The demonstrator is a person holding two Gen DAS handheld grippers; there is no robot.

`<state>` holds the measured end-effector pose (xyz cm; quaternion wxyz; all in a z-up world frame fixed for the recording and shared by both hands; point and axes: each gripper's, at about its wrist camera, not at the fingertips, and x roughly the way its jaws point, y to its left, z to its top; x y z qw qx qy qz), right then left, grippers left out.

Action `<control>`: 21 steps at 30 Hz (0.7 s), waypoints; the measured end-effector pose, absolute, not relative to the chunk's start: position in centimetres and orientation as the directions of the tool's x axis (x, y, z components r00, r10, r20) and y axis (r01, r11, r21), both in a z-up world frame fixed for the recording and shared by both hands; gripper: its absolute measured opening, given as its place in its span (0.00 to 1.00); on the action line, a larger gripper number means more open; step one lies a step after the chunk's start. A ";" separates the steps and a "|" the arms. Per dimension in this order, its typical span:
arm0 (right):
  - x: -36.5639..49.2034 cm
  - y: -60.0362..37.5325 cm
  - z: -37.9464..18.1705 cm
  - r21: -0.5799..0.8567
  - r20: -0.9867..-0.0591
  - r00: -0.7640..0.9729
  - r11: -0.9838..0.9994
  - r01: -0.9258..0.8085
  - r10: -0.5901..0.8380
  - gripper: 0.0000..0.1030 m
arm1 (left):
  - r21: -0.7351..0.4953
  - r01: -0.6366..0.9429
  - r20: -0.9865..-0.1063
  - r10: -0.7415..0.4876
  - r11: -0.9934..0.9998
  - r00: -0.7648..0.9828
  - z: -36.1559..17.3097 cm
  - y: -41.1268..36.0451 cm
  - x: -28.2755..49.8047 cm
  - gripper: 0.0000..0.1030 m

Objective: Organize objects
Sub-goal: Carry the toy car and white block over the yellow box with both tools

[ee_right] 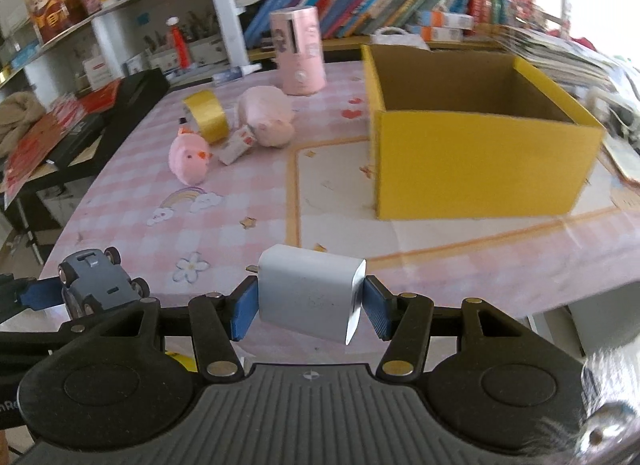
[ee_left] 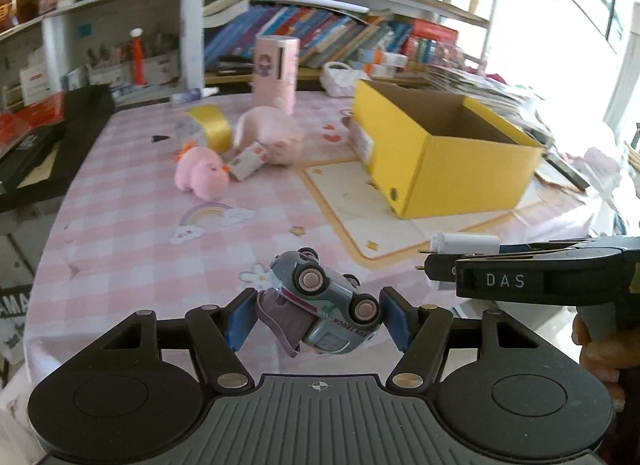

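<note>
Left hand-held gripper (ee_left: pixel 318 319) clamps a tilted toy car (ee_left: pixel 326 301), its front hidden; right hand-held gripper (ee_right: pixel 310 307) grips a white charger (ee_right: pixel 310 297), prongs barely visible.

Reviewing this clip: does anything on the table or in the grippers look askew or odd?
Yes. The grey toy truck sits tilted in the left gripper, wheels upward. On the pink checked tablecloth, the yellow tape roll lies on its side, and the small white carton is tipped between the two pink plush toys. Nothing looks spilled or damaged.
</note>
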<state>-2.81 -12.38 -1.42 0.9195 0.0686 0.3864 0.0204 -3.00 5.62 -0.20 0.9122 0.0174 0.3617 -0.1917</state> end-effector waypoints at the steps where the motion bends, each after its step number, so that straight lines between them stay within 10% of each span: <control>1: -3.2 -12.7 -1.5 0.143 -0.709 0.701 0.989 0.027 0.083 0.52 | -0.108 0.373 -0.667 -0.345 0.922 0.660 -0.2 5.4 -3.1 0.64; 21: -9.2 -19.3 -1.6 0.145 -0.717 0.689 0.943 0.300 -0.109 0.52 | -0.102 0.607 -0.664 -0.509 0.788 0.548 -0.3 -1.6 -3.9 0.64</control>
